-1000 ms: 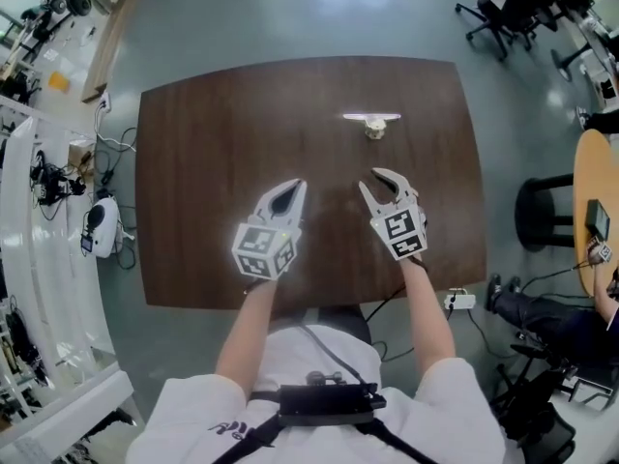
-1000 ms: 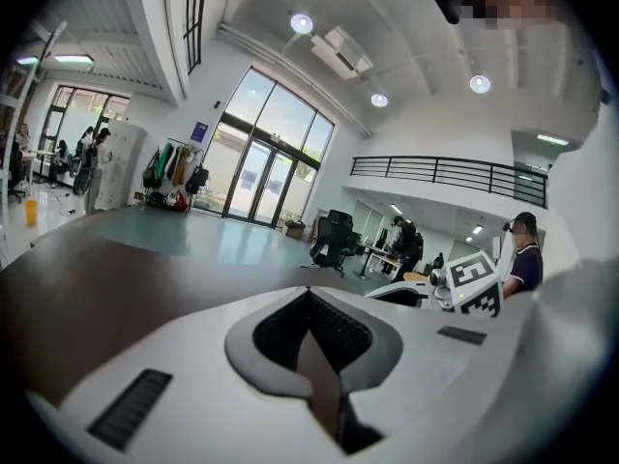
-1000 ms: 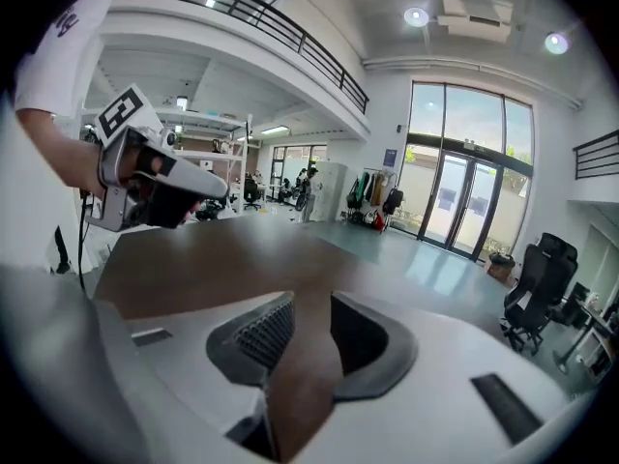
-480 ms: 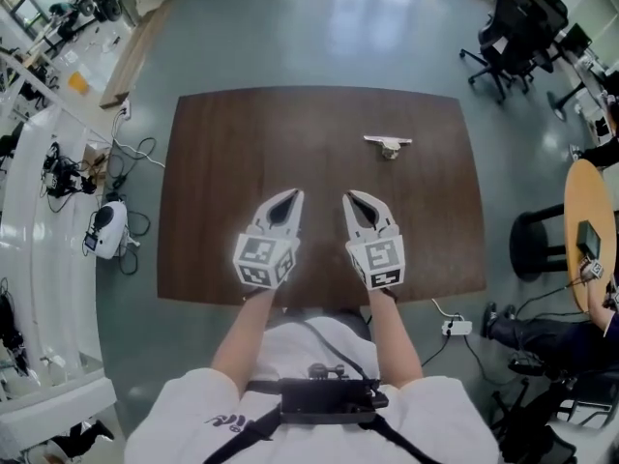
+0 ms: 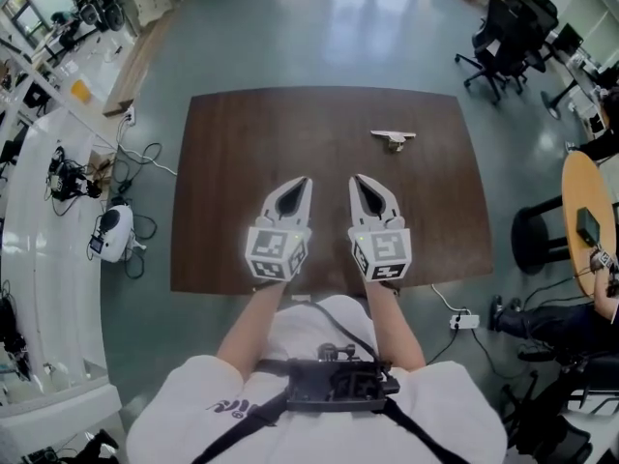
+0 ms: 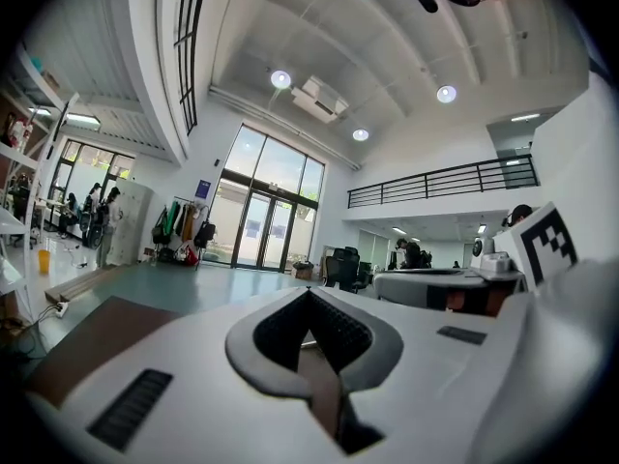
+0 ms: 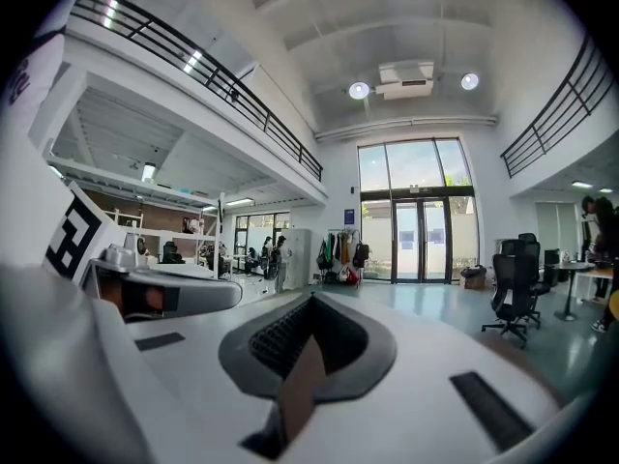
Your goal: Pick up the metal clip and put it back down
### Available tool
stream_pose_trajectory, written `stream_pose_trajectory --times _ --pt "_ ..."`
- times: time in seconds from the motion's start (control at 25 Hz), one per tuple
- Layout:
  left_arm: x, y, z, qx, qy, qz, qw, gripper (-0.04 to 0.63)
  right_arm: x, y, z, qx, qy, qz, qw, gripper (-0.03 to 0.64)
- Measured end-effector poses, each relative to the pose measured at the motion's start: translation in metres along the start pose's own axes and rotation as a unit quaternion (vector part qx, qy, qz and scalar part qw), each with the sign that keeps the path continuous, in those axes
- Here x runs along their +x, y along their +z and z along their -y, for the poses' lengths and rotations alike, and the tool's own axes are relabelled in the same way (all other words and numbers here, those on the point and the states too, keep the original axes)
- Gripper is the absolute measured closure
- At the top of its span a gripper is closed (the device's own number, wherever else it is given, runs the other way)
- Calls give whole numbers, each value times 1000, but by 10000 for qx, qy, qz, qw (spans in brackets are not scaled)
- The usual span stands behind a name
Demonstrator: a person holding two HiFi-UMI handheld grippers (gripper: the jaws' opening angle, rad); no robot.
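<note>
The metal clip (image 5: pixel 394 139) lies flat on the brown bench (image 5: pixel 242 143), close to the far edge and toward the far right corner, with nothing touching it. Both claws hover side by side over the near edge, right in front of the person and well apart from the clip. The left claw (image 5: pixel 299 188) is clenched, its tips meeting with nothing between them, and the right claw (image 5: pixel 363 185) is clenched and empty too; both gripper views look out level across the room, not down at the bench. Judging by this, no lift is under way: either the clip is already set back down and the task is finished, or the whole pick-up is still to come.
</note>
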State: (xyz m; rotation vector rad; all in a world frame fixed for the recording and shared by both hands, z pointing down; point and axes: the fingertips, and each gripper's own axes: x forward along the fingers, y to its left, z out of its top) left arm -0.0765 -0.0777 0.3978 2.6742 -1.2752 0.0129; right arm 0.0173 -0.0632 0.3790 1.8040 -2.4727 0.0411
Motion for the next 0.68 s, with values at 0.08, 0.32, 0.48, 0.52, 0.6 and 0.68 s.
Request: stream_pose_trajectory --times 0.08,0.32,0.48,0.52,0.6,0.68 --pt "-3 6 4 56 -66 85 9999 586 -1 4 -2 11 -60 48 10000 611" --pt "-6 5 12 44 -139 179 9997 586 -7 -3 0 60 -136 -30 9999 611" --pt "-5 1 11 -40 -118 203 9997 586 -8 -7 2 110 -170 -60 9998 611" --pt "-5 1 8 -45 -96 206 9997 586 -6 -9 1 120 -171 -70 9998 611" --pt "-5 0 -1 -44 -33 217 9998 586 -1 -12 -3 132 -163 -100 9997 611" --pt "-5 -1 -11 -45 29 227 9997 586 5 -17 -10 136 -149 -136 9997 611"
